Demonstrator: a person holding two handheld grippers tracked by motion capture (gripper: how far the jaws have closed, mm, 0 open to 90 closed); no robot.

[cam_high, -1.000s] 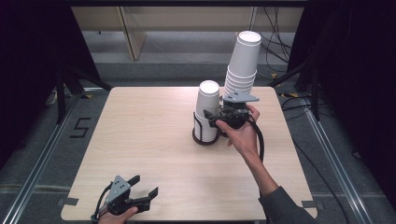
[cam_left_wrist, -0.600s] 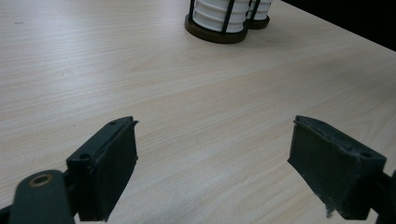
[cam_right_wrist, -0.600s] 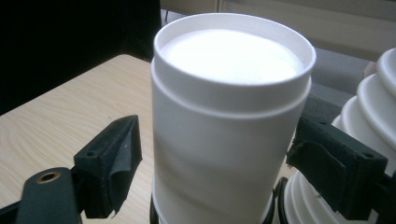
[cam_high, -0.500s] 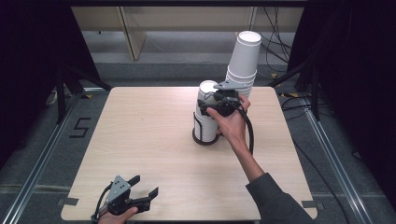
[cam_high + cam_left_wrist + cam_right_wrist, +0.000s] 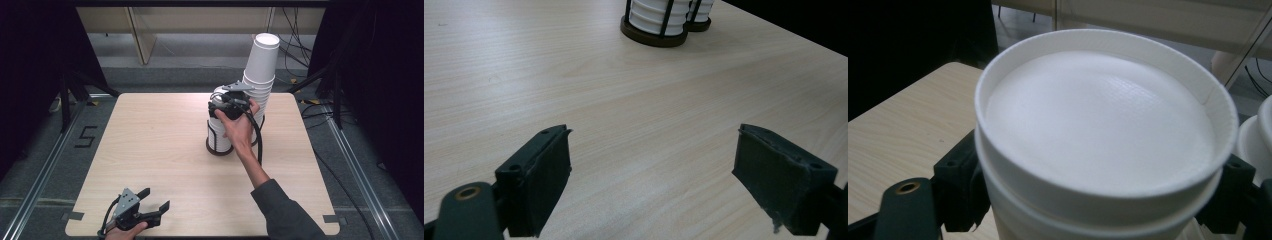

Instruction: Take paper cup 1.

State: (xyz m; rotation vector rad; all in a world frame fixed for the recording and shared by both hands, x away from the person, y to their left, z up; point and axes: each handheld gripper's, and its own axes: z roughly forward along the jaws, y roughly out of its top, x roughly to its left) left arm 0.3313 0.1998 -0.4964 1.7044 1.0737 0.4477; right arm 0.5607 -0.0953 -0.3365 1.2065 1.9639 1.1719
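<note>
White paper cup (image 5: 1103,145), inverted, tops the short stack in the wire holder (image 5: 220,142) at mid-surface; the right gripper (image 5: 227,107) jaws straddle it at both sides, contact unconfirmed. Left gripper (image 5: 150,212), well short of the holder, has jaws apart, empty

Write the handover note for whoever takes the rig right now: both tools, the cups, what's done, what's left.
Left tool: open, holding nothing, low over the near left corner of the table.
Right tool: its jaws flank the top cup of the short stack; I cannot tell whether they are pressing.
Cups: upside-down white cups in two wire holders mid-table. The tall stack stands just behind the short one and leans.
Done: right tool brought to the top cup.
Left: probably grip that cup, lift it clear of its stack, and avoid knocking the leaning one.
</note>
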